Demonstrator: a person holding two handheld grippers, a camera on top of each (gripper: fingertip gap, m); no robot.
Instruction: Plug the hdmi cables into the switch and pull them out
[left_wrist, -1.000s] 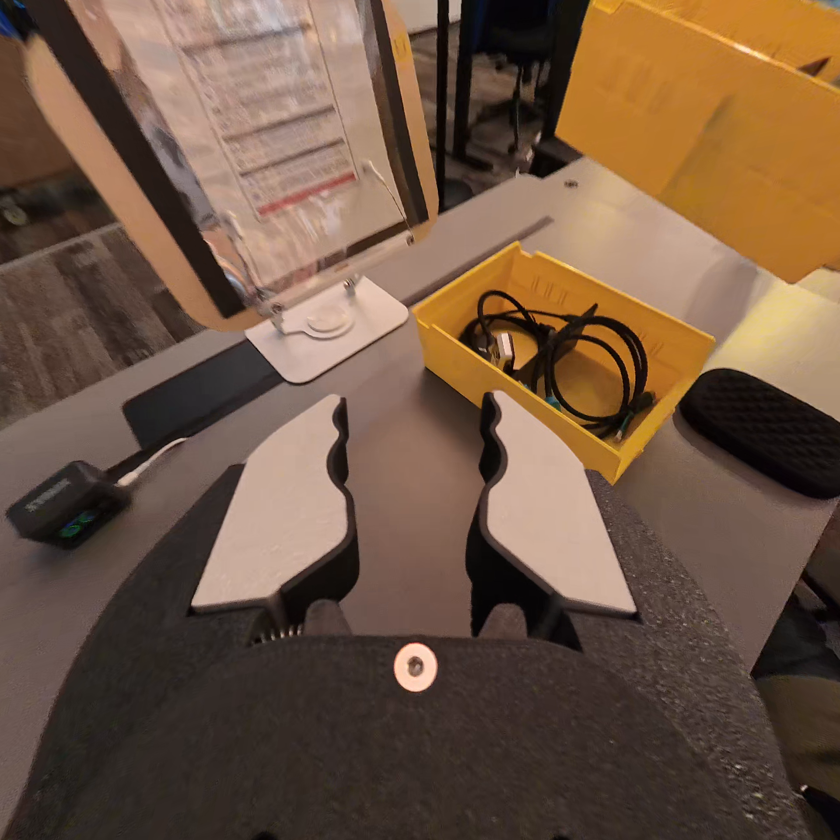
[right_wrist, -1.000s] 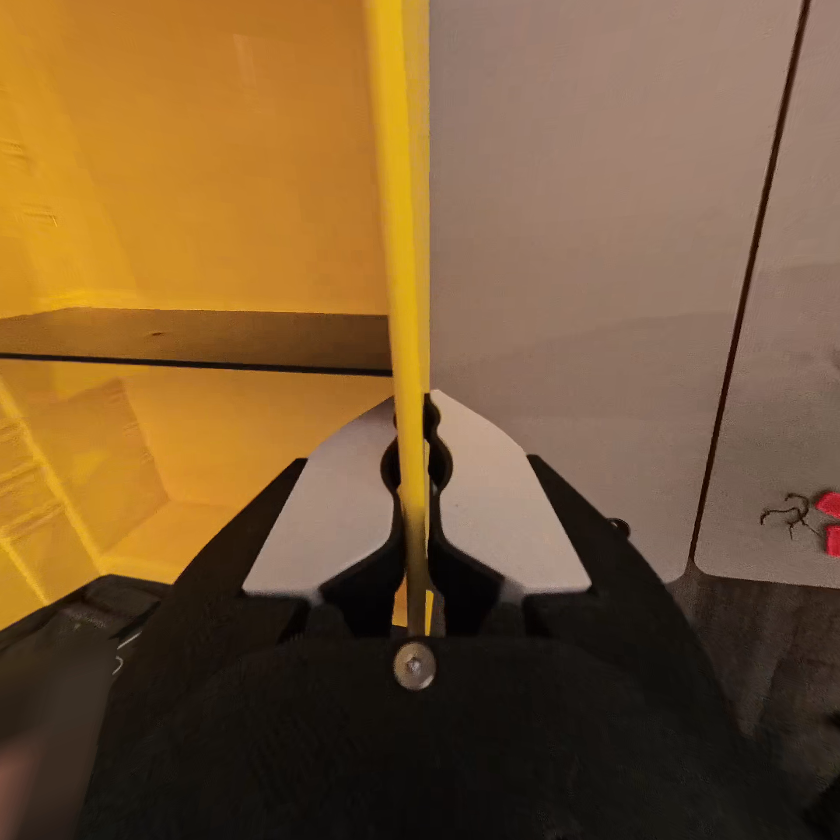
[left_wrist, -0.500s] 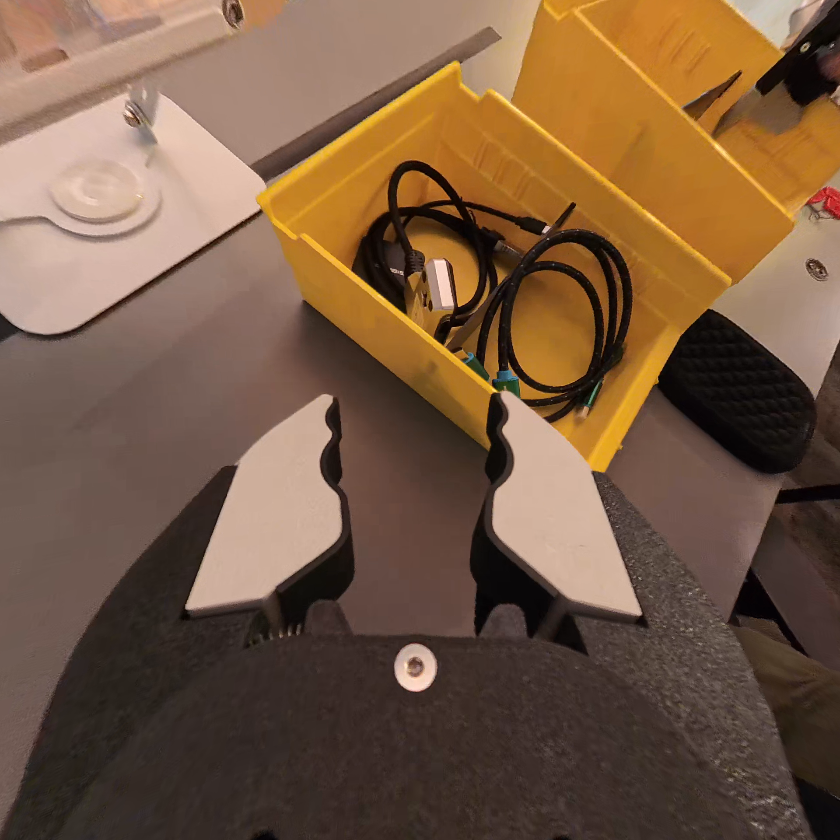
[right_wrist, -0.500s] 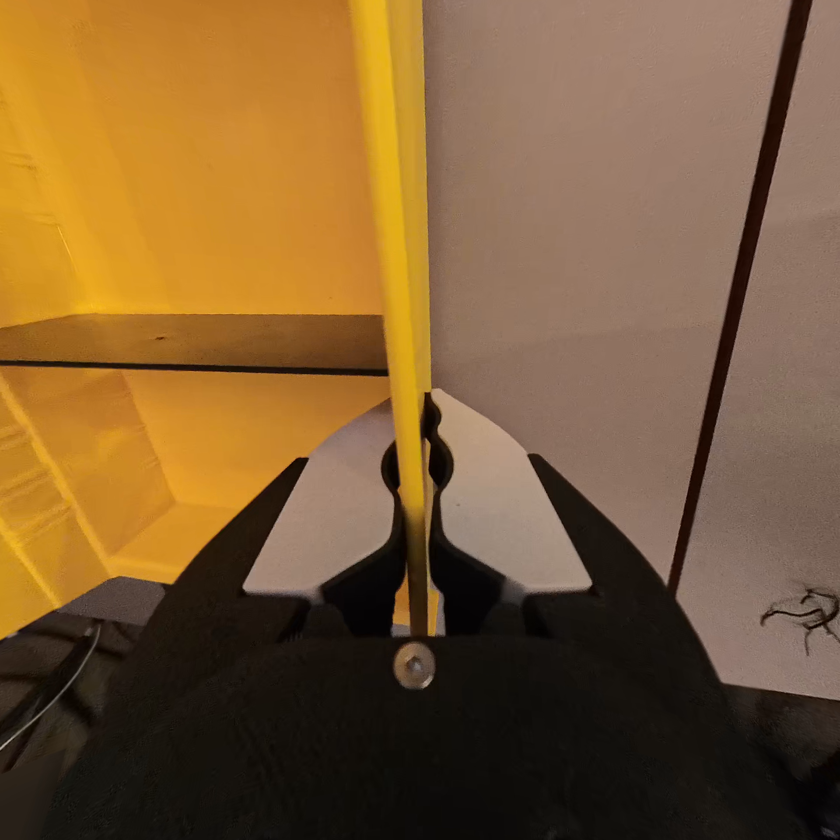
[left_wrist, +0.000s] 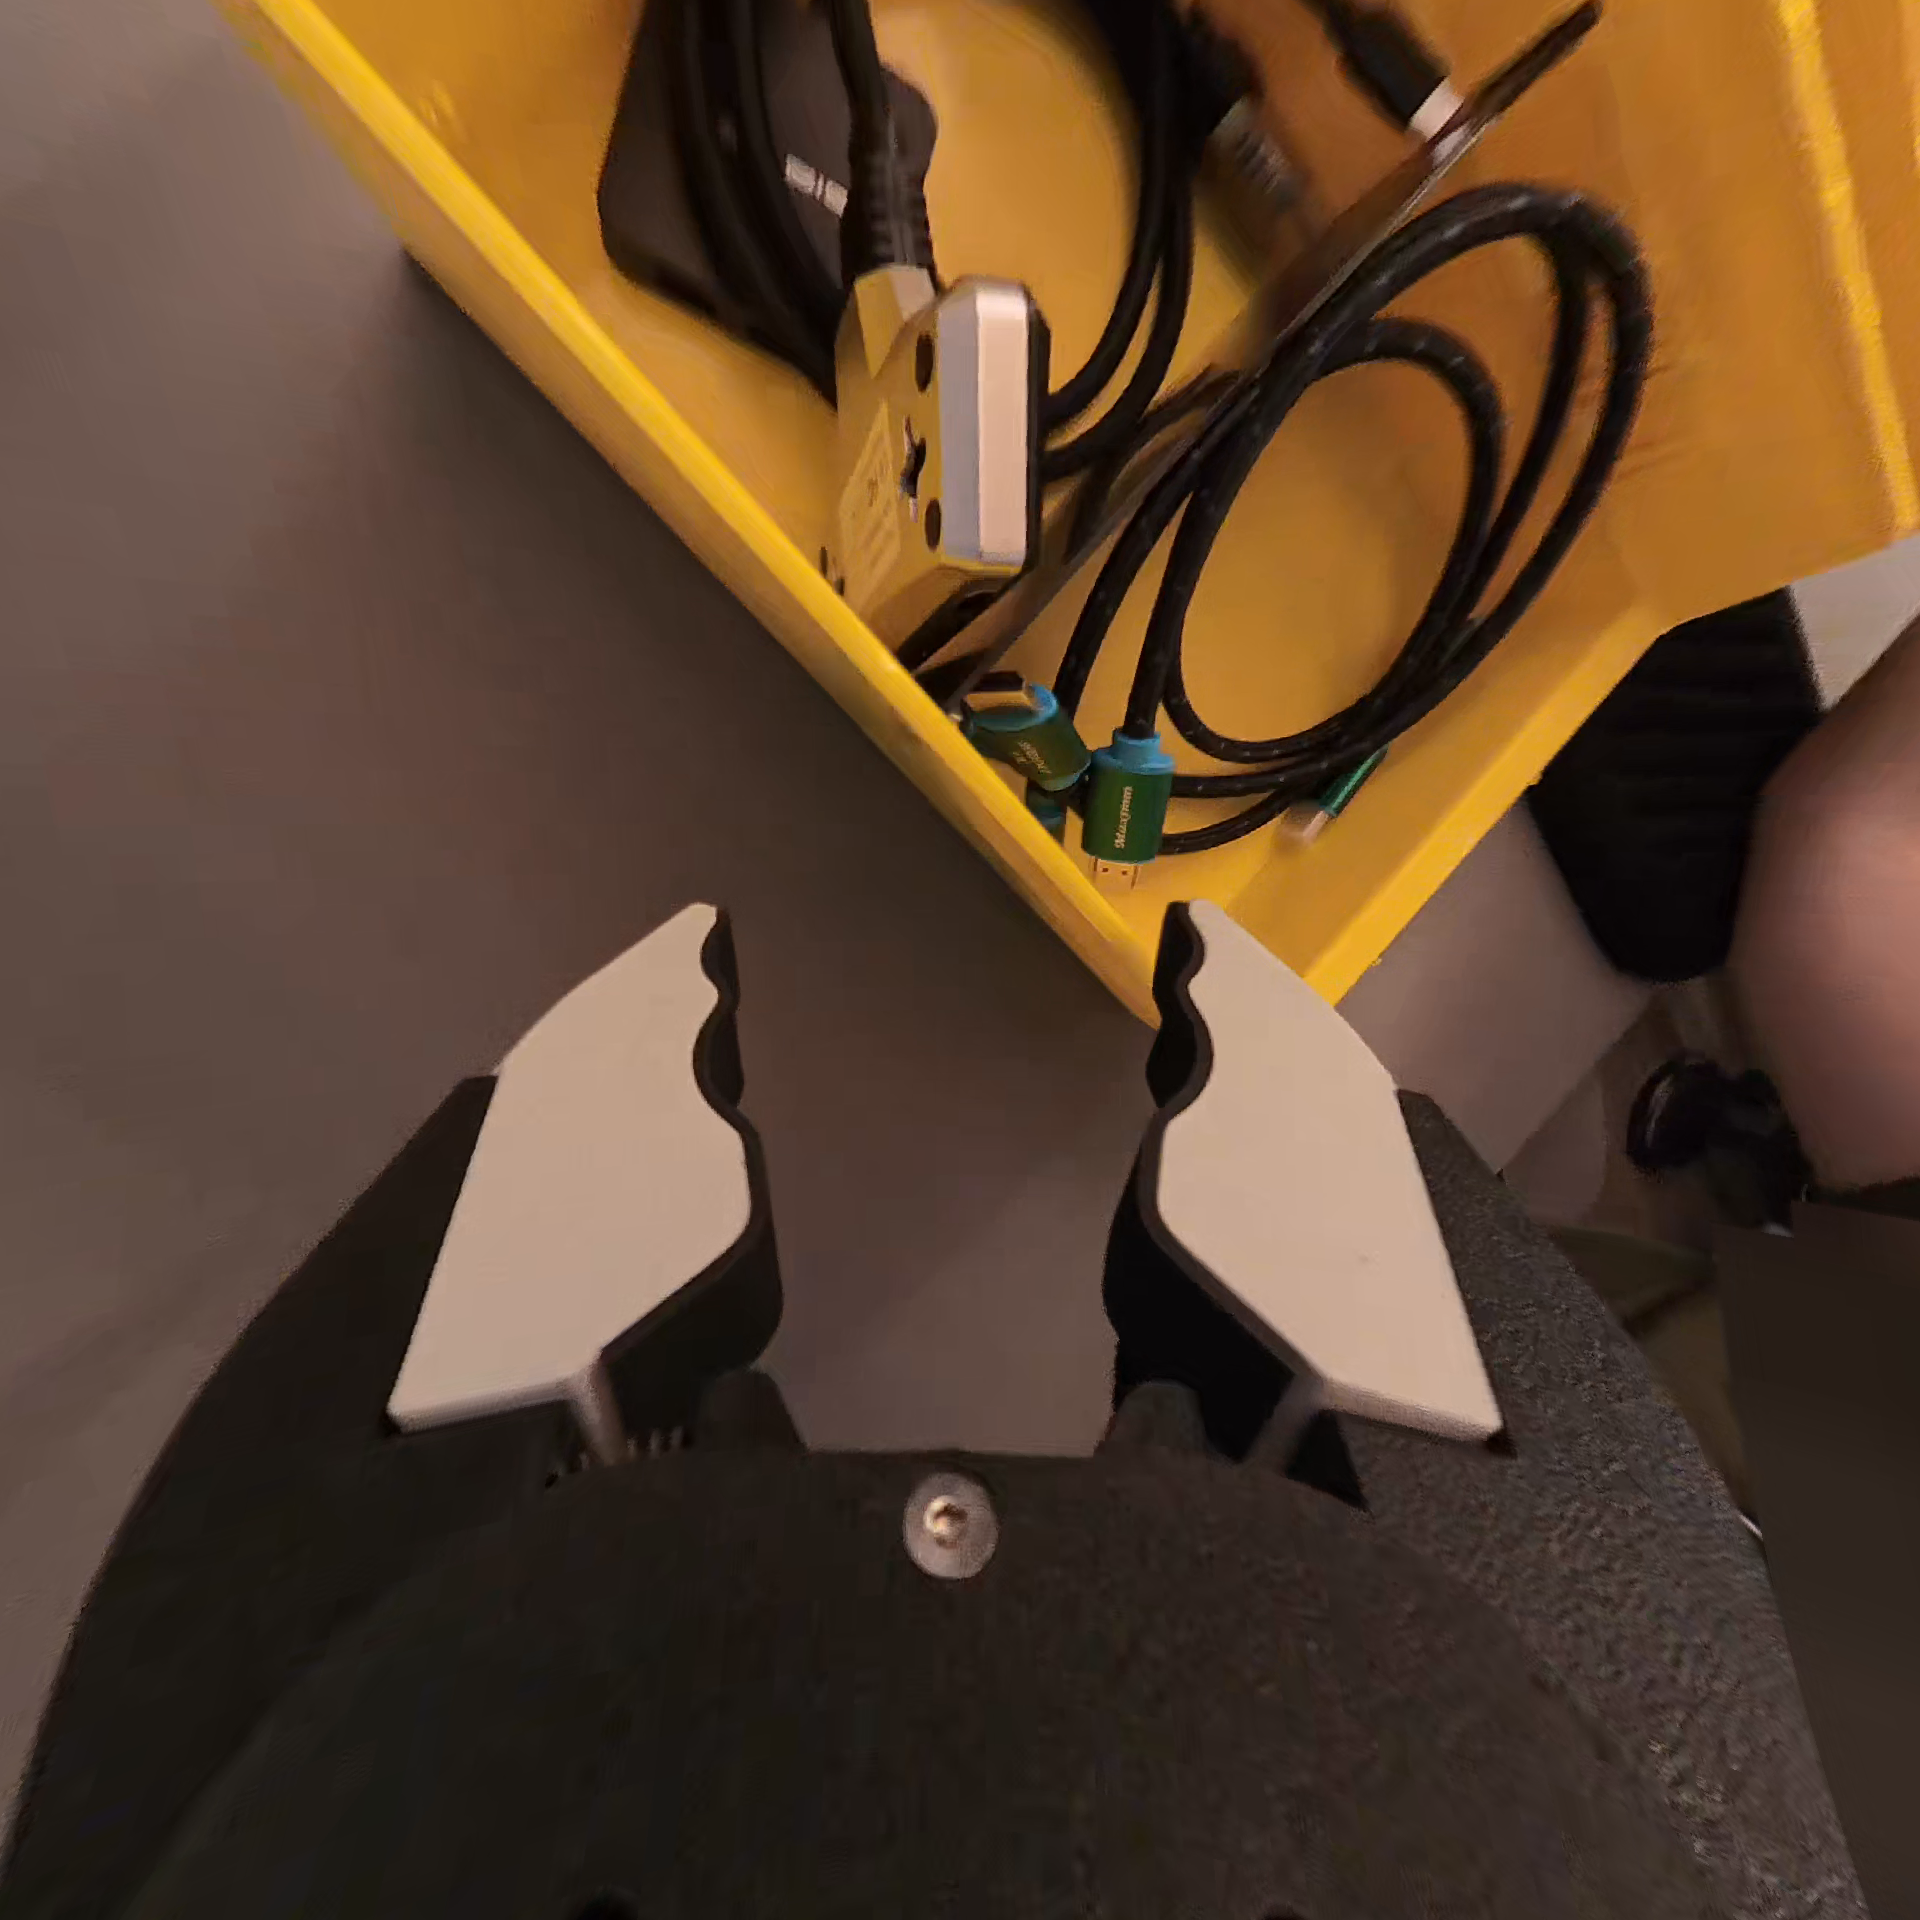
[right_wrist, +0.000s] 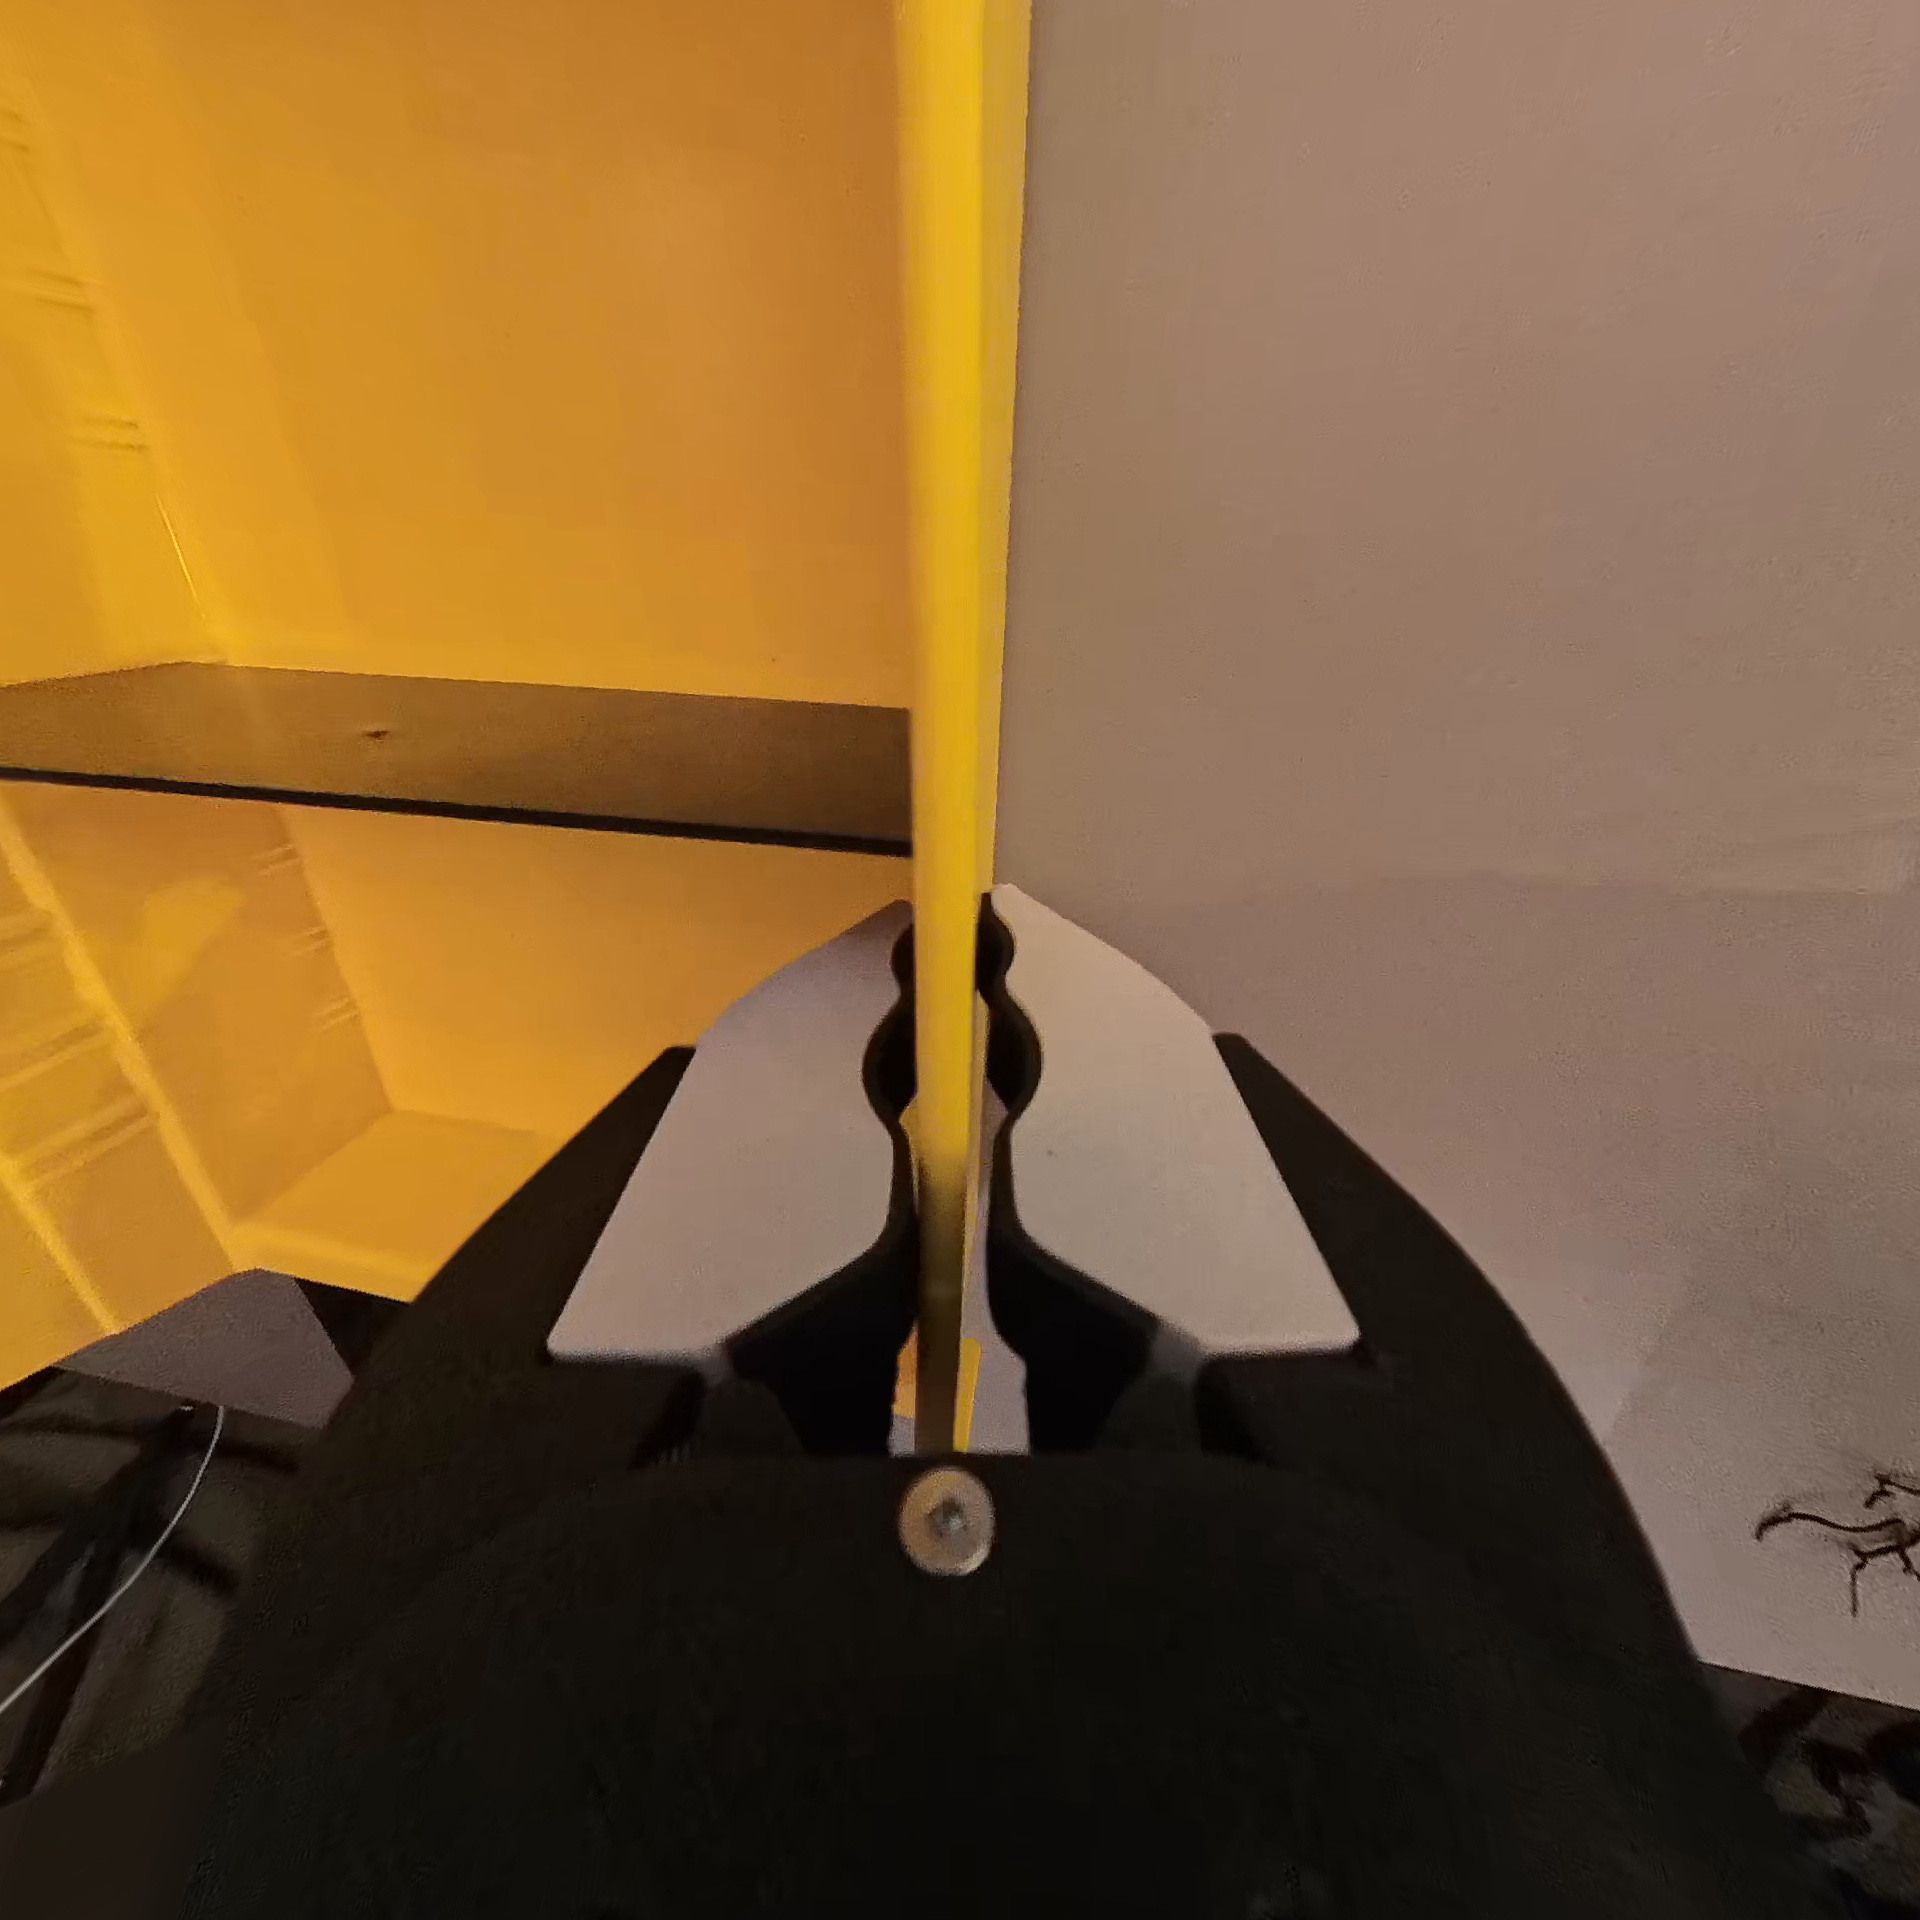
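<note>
In the left wrist view a yellow bin (left_wrist: 582, 312) sits on the grey table and holds coiled black HDMI cables (left_wrist: 1475, 499) with green plugs (left_wrist: 1124, 805) and a silver switch box (left_wrist: 971, 436). My left gripper (left_wrist: 945, 920) is open and empty, just above the bin's near corner. In the right wrist view my right gripper (right_wrist: 945, 904) is shut on the thin side wall of a second yellow bin (right_wrist: 961, 520), which is empty with a black divider (right_wrist: 447, 743) across it.
A black padded pouch (left_wrist: 1683, 790) lies to the right of the cable bin. The grey table (left_wrist: 364, 831) is to its left. The pale table top (right_wrist: 1455, 623) lies to the right of the held bin, with a small dark tangle (right_wrist: 1860, 1538) near its edge.
My left gripper has moved forward and down toward the cable bin, now close over its near corner, still open. My right gripper has kept its hold on the bin wall and lowered it.
</note>
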